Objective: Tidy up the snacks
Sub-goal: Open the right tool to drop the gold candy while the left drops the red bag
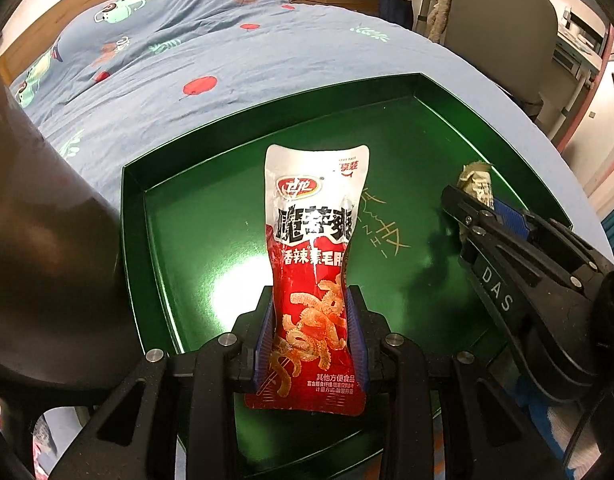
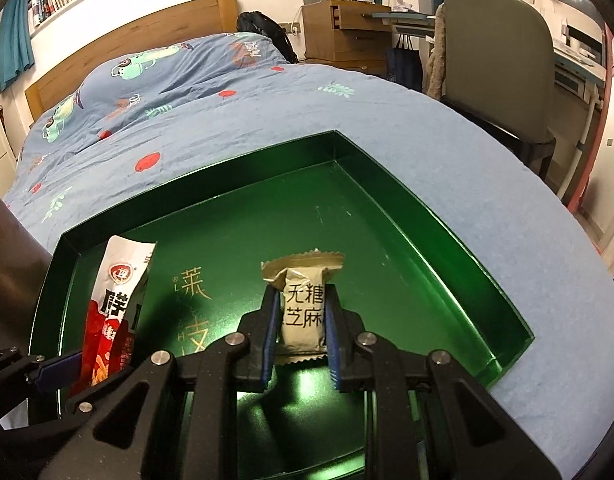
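Note:
My left gripper [image 1: 309, 300] is shut on a red and white snack packet [image 1: 313, 248] and holds it upright over the green tray [image 1: 135, 216]. My right gripper [image 2: 301, 300] is shut on a small beige sesame candy packet [image 2: 305, 306] above the same tray [image 2: 447, 224]. In the left wrist view the right gripper [image 1: 471, 208] shows at the right with the beige packet [image 1: 477, 182] sticking out of it. In the right wrist view the red packet [image 2: 115, 300] shows at the left, with the left gripper's fingers [image 2: 59, 364] at its lower end.
The tray lies on a bed with a blue patterned quilt [image 2: 195, 120]. A grey chair [image 2: 495, 68] and desk stand to the right of the bed. A wooden headboard [image 2: 147, 28] and a drawer unit with a printer [image 2: 335, 12] are at the back.

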`<control>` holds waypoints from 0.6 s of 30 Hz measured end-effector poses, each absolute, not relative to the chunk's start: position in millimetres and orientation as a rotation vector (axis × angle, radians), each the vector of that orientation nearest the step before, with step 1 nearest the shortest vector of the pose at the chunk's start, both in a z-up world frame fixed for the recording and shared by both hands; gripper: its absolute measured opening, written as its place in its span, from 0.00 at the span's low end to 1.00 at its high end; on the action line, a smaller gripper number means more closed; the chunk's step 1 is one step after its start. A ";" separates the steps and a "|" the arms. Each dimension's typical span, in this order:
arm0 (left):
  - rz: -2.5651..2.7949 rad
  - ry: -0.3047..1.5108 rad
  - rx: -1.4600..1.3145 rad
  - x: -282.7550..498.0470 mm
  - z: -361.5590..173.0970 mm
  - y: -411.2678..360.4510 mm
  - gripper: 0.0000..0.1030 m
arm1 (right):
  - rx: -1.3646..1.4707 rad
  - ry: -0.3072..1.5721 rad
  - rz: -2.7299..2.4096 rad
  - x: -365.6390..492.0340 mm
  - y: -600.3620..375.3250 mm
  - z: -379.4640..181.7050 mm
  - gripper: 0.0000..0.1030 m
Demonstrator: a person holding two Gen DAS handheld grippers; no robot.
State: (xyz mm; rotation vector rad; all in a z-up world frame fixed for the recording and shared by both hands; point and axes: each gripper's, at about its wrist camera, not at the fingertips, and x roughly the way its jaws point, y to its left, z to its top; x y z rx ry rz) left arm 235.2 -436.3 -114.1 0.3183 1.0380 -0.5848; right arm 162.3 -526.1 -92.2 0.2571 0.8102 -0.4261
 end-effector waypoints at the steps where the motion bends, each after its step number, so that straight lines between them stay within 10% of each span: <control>1: -0.588 1.043 0.312 235.8 -114.0 -434.8 0.30 | 0.260 0.813 -0.427 162.6 -526.6 -92.8 0.00; 6: -0.613 1.063 0.282 236.8 -113.2 -431.3 0.30 | 0.266 0.807 -0.429 161.0 -527.3 -92.3 0.00; 12: -0.618 1.057 0.280 234.3 -111.6 -427.5 0.34 | 0.264 0.796 -0.433 159.0 -526.6 -89.4 0.32; 18: -0.608 1.020 0.269 230.8 -101.8 -419.3 0.47 | 0.268 0.765 -0.437 153.3 -526.3 -78.7 0.44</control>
